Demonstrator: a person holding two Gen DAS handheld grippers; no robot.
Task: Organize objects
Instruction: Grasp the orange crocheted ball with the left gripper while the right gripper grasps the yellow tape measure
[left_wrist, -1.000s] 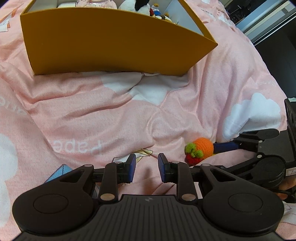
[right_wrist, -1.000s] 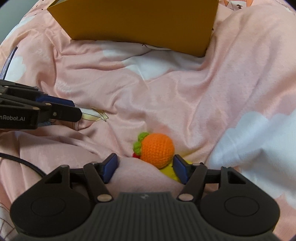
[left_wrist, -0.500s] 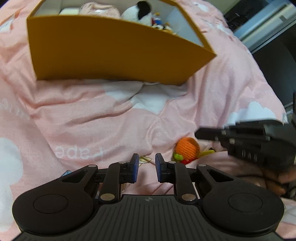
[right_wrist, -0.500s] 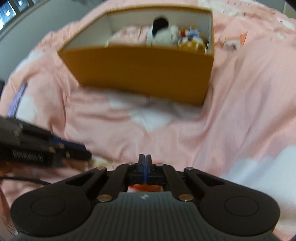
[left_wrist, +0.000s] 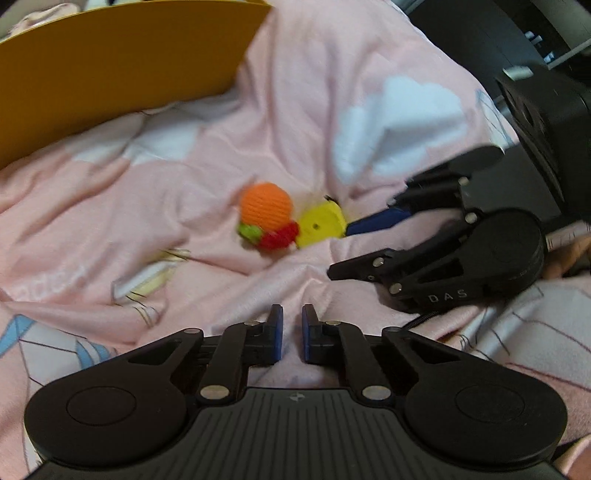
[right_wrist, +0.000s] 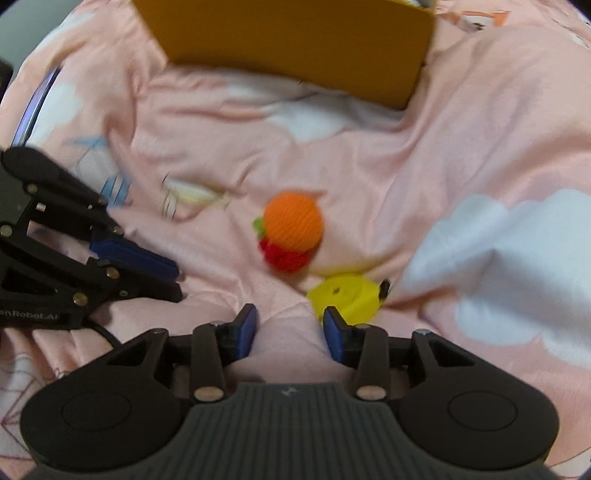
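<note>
An orange crocheted ball (left_wrist: 266, 206) (right_wrist: 293, 221) with green and red bits lies on the pink blanket, touching a small yellow toy (left_wrist: 321, 225) (right_wrist: 347, 291). My right gripper (right_wrist: 290, 328) (left_wrist: 341, 251) hovers just short of them. Its jaws are opening with nothing between them, and one fingertip is close to the yellow toy. My left gripper (left_wrist: 291, 328) (right_wrist: 175, 282) is shut on nothing, nearer than the ball and to its left. The mustard-yellow box (left_wrist: 110, 66) (right_wrist: 295, 40) stands beyond on the bed, its contents mostly hidden.
The wrinkled pink blanket (left_wrist: 369, 110) with white clouds covers the whole bed. Dark furniture (left_wrist: 498, 37) stands off the bed at the upper right. A person's hand (left_wrist: 576, 251) holds the right gripper.
The right gripper snapped shut, then opened again and lifted back; the ball and a yellow toy now lie uncovered. The left gripper closed and swung right, so the box slid to the view's left.
</note>
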